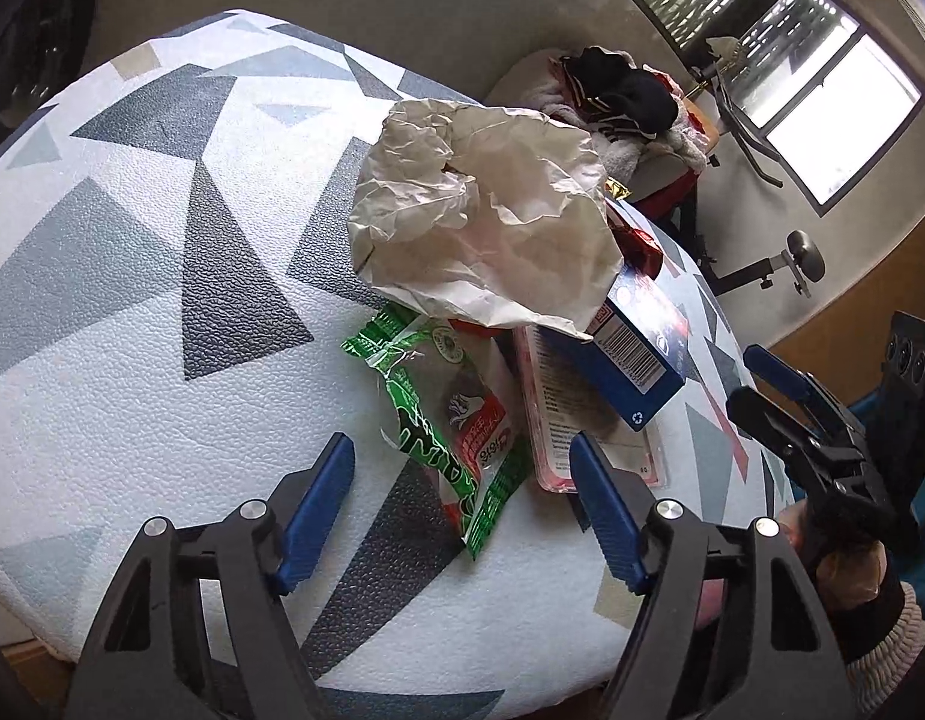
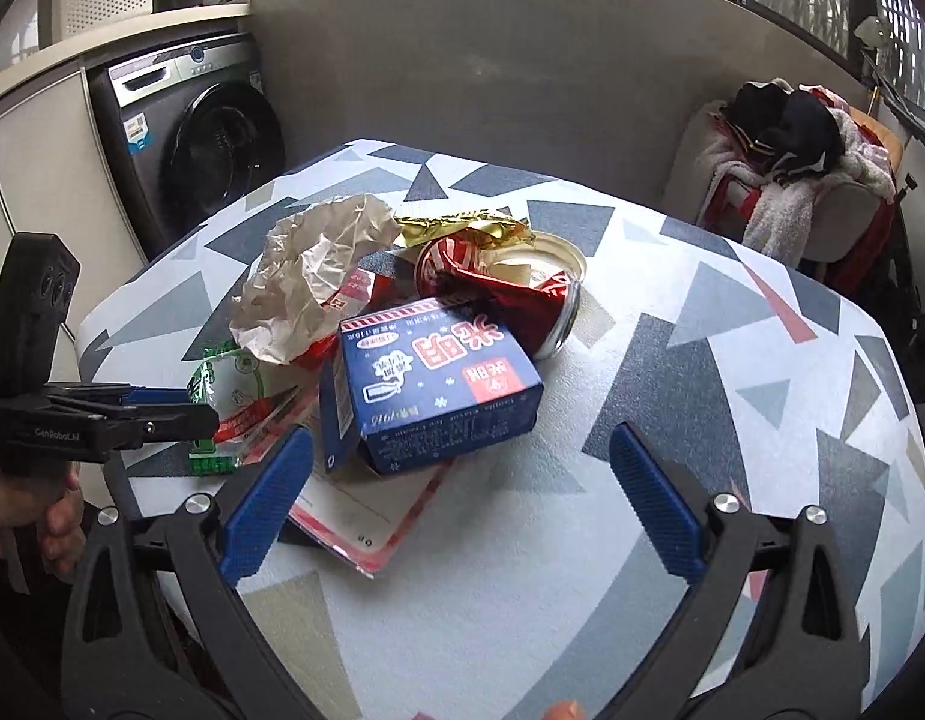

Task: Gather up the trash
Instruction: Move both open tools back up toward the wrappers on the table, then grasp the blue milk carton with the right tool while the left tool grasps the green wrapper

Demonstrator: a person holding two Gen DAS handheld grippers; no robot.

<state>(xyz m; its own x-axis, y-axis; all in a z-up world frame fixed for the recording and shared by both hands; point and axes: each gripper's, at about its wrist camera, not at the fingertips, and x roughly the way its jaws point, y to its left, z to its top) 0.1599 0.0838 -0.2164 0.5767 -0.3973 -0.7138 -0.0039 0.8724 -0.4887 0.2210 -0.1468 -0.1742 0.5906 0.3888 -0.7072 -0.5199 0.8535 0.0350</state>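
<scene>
Left wrist view. Table (image 1: 102,276) with white cover printed in grey triangles. Left gripper (image 1: 462,456): blue-padded jaws apart, nothing gripped; the lower end of a green-and-clear wrapper (image 1: 456,420) lies between them, pads not pressing on it. Crumpled pale paper bag (image 1: 480,222), toward the far edge, overlaps the wrapper's top and a blue carton (image 1: 636,354). Carton rests on a flat pink-edged packet (image 1: 582,438), which lies just beside the wrapper. Right gripper (image 1: 774,396) sits past the table's right edge, jaws apart, empty; a hand in a ribbed cuff (image 1: 846,576) holds it.

Right wrist view. Right gripper (image 2: 462,462): jaws wide apart, empty, over the near part of the table (image 2: 732,360). Blue carton (image 2: 432,378) ahead of the jaws at the pile's middle, upon the pink-edged packet (image 2: 366,516). Crushed red can (image 2: 510,294) touching the carton's far side; gold foil wrapper (image 2: 462,225) behind it. Paper bag (image 2: 318,270) left of the can. Green wrapper (image 2: 234,402) near the left edge, at the left gripper (image 2: 186,408) tips. Washing machine (image 2: 192,138) and a chair heaped with clothes (image 2: 792,150) beyond the far edge.
</scene>
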